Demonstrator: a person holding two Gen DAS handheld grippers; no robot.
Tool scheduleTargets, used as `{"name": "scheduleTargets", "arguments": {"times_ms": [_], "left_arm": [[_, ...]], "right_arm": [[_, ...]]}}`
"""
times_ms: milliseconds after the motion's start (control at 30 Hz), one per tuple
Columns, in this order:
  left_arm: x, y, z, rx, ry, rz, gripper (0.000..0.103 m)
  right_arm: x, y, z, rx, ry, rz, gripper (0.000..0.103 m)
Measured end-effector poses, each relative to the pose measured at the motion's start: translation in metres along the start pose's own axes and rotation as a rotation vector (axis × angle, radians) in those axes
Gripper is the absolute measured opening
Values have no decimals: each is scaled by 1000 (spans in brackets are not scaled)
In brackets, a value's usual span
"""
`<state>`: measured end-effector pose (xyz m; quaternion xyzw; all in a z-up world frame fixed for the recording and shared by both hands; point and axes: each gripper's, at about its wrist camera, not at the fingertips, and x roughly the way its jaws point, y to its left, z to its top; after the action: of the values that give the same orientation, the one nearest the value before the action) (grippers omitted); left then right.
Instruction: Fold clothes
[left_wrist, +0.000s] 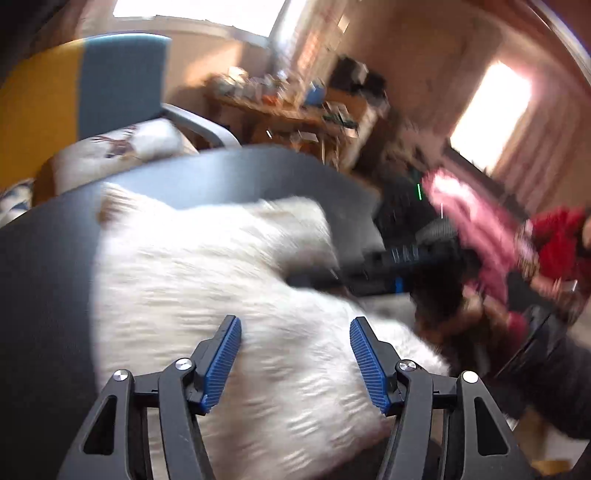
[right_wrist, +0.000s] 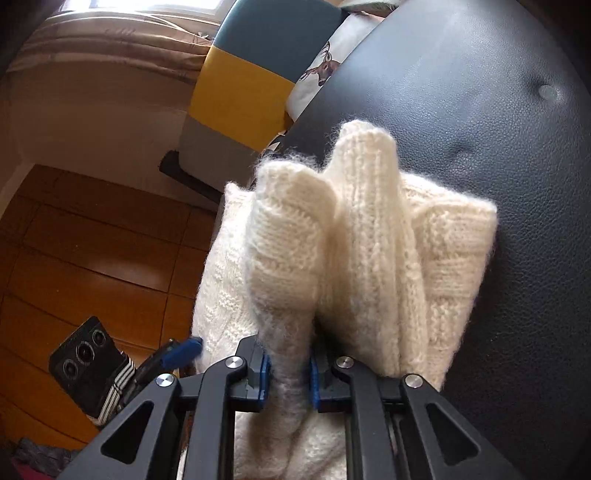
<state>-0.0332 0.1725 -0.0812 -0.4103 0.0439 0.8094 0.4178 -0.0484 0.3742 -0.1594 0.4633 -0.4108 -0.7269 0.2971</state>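
A cream knitted sweater (right_wrist: 369, 236) lies on a black padded leather surface (right_wrist: 480, 110). My right gripper (right_wrist: 289, 373) is shut on a bunched fold of the sweater, which rises in two humps ahead of the fingers. In the left wrist view the same sweater (left_wrist: 221, 280) appears blurred on the black surface (left_wrist: 44, 280). My left gripper (left_wrist: 295, 332) hangs just above it, open, with nothing between its blue pads (left_wrist: 221, 365). The other gripper (left_wrist: 399, 266) shows at the right as a dark blurred shape. My left gripper's blue fingertip (right_wrist: 184, 349) shows at the lower left of the right wrist view.
A yellow, teal and grey chair (right_wrist: 251, 74) with a deer-print cushion (right_wrist: 317, 70) stands behind the surface. Wooden floor (right_wrist: 92, 240) lies to the left. A cluttered wooden table (left_wrist: 288, 107), pink cloth (left_wrist: 476, 229) and red cloth (left_wrist: 557, 240) are off to the right.
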Motion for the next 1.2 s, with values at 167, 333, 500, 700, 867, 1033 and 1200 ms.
{"name": "scheduleTargets", "arguments": {"times_ms": [167,333,500,700,867,1033,1200], "left_arm": [[27,-27,-18,-19,-11,-4,61],[32,-42,-18,37,11,31,74],[20,-42,-33,112,34,40,75],[2,-33,-31,64,14,-19,75],[-15,-31,-18,6,-66,-77,75],[-5,-30,-24,-11,-26,-96,77],[-3,-33,-44,-14,26,-121,77]], "right_arm": [[-3,-14,2,35,36,63,14],[4,-7,4,9,119,40,15],[-3,-4,-3,20,158,52,17],[-44,36,-1,-198,37,-158,29],[-32,98,10,-464,2,-255,28],[30,92,24,-626,144,-508,23],[20,27,28,-496,83,-406,15]]}}
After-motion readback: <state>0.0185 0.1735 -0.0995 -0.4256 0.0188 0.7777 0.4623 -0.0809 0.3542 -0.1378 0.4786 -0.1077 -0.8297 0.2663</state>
